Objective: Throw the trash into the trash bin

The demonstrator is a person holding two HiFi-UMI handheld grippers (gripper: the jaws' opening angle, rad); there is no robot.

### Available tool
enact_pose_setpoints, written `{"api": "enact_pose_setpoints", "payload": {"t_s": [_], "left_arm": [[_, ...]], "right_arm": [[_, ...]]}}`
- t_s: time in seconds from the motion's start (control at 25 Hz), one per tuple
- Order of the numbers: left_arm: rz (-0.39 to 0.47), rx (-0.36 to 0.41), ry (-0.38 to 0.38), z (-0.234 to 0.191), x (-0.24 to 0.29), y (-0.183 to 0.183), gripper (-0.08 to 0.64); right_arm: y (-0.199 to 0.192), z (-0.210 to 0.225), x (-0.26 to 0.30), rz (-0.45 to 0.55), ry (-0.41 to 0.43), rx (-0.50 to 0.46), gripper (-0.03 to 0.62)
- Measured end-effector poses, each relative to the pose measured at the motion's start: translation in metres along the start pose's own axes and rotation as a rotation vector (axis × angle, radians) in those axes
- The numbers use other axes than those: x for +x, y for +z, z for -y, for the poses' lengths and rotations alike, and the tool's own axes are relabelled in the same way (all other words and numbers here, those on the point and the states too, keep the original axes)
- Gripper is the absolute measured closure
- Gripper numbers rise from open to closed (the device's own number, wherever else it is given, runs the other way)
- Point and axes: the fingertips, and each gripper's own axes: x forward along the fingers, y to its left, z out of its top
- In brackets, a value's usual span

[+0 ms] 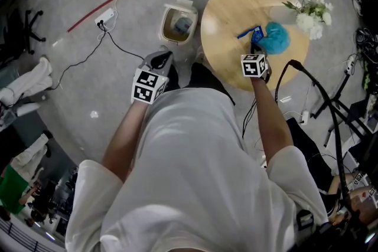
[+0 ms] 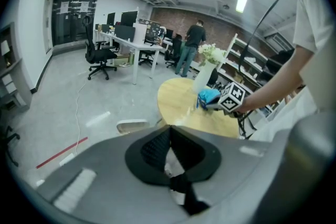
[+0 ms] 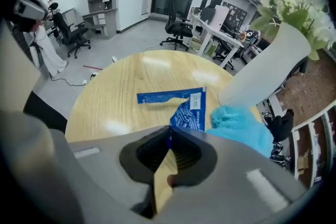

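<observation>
A blue foil wrapper (image 3: 181,104) lies on the round wooden table (image 3: 126,97), next to a crumpled turquoise wad (image 3: 239,124). My right gripper (image 3: 169,135) is shut on the wrapper's near corner, which runs in between its closed jaws. From the head view the same gripper (image 1: 257,47) sits over the wrapper (image 1: 250,32) near the wad (image 1: 276,38). The open white trash bin (image 1: 178,23) stands on the floor left of the table, with some trash inside. My left gripper (image 1: 161,59) hangs just this side of the bin, shut and empty (image 2: 169,136).
A white vase of flowers (image 1: 310,12) stands at the table's right edge, close behind the wad. A power strip and cables (image 1: 105,19) trail on the floor left of the bin. Stands and cables (image 1: 331,97) crowd the right. Desks, chairs and a person (image 2: 190,47) are far off.
</observation>
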Motion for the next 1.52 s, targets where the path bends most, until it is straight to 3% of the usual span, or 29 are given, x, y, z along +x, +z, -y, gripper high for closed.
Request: {"api": "enact_pose_setpoints", "payload": {"t_s": [0.84,1.52], "left_arm": [[0.055,0.002,0.004,-0.018,-0.026,-0.009,0.555],[0.089,-0.029,0.026,-0.045,-0.044,-0.015,0.555]], "right_arm": [[0.038,-0.049,-0.037,0.099,0.034,-0.008,0.587],[0.089,-0.102,-0.049,0.145,0.125,-0.027,0.587]]}}
